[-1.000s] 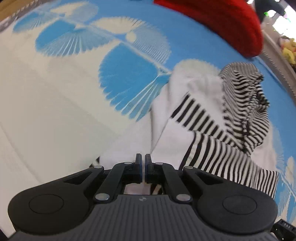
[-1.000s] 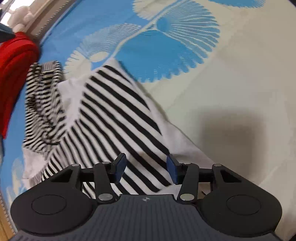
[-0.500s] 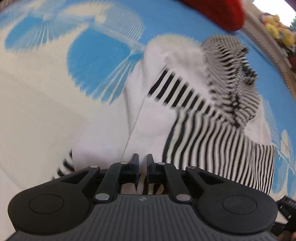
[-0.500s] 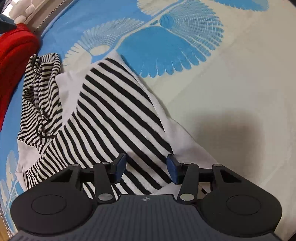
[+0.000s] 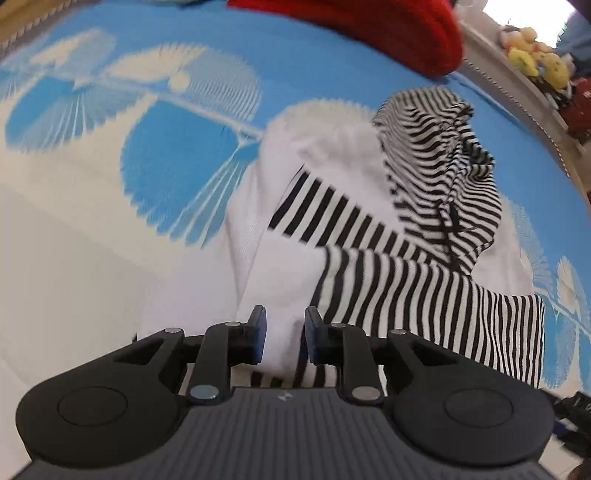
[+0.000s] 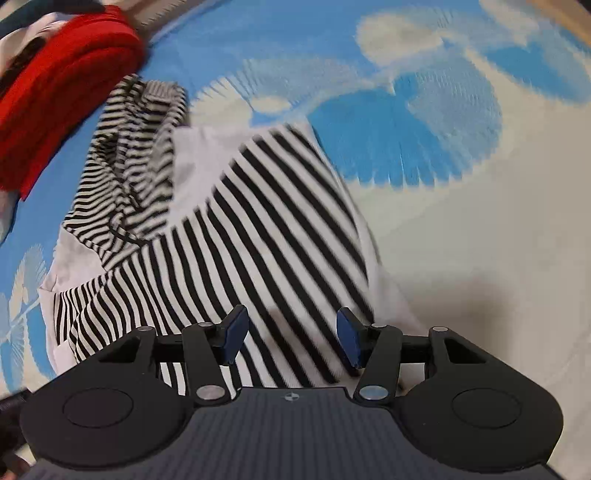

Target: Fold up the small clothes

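Note:
A small white garment with black stripes (image 5: 399,280) lies crumpled on the blue and cream bedspread (image 5: 74,240). Its finely striped hood (image 5: 439,155) is bunched at the far end. My left gripper (image 5: 285,326) hovers over the near white edge; its jaws are opening, with a ridge of white cloth in the gap and the pads off it. In the right wrist view the same garment (image 6: 266,229) spreads under my right gripper (image 6: 291,326). Those jaws are opening wide above the broad stripes, gripping nothing.
A red knitted garment (image 5: 376,29) lies beyond the hood, also at the upper left in the right wrist view (image 6: 62,92). Yellow plush toys (image 5: 535,59) sit on a ledge past the bed's edge. Plain cream bedspread (image 6: 480,258) stretches to the right of the garment.
The left jaws, shut on the white edge a second ago, have parted and let the cloth go. The right gripper has rolled and risen a little, its jaws slightly wider.

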The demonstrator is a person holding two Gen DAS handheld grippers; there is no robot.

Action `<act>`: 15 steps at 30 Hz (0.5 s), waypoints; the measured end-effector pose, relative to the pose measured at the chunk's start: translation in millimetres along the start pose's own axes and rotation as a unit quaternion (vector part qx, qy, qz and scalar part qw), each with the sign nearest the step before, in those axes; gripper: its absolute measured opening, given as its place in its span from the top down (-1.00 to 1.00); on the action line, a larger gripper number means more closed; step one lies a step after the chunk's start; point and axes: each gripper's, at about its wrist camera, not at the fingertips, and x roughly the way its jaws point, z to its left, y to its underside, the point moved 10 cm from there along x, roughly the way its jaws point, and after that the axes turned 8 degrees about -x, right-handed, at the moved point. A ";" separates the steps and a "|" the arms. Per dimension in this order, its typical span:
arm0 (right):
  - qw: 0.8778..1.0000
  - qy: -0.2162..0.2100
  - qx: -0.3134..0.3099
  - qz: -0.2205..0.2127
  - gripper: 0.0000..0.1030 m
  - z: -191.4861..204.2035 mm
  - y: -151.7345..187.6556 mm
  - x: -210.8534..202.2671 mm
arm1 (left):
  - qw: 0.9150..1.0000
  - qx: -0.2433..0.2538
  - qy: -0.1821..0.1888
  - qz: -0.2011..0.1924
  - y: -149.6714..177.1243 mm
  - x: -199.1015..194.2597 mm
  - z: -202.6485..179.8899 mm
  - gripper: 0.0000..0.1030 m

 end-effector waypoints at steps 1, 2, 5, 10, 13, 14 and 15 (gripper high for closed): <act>1.000 0.006 -0.015 -0.011 -0.07 2.0 -4.3 -3.8 | 1.000 0.004 0.002 -0.006 -1.1 -0.3 -5.0 0.53; 0.999 0.013 -0.031 -0.022 -0.08 3.7 -7.9 -8.0 | 1.000 0.007 0.004 -0.010 -1.3 -0.2 -9.0 0.53; 0.995 0.033 -0.077 -0.045 -0.10 5.4 -14.6 -17.2 | 0.999 0.024 0.001 -0.021 -0.4 -2.9 -18.1 0.53; 0.991 0.042 -0.114 -0.053 -0.11 5.3 -18.1 -24.8 | 0.997 0.062 0.010 -0.054 -1.4 -8.8 -36.9 0.49; 0.990 0.041 -0.123 -0.055 -0.12 4.3 -16.9 -29.0 | 0.993 0.090 0.012 -0.076 -2.6 -12.4 -47.9 0.46; 0.990 0.040 -0.125 -0.055 -0.13 3.8 -16.5 -29.7 | 0.991 0.100 0.012 -0.084 -3.1 -13.6 -51.2 0.46; 0.990 0.039 -0.126 -0.055 -0.13 3.5 -15.6 -30.6 | 0.990 0.107 0.011 -0.090 -3.3 -14.8 -53.5 0.46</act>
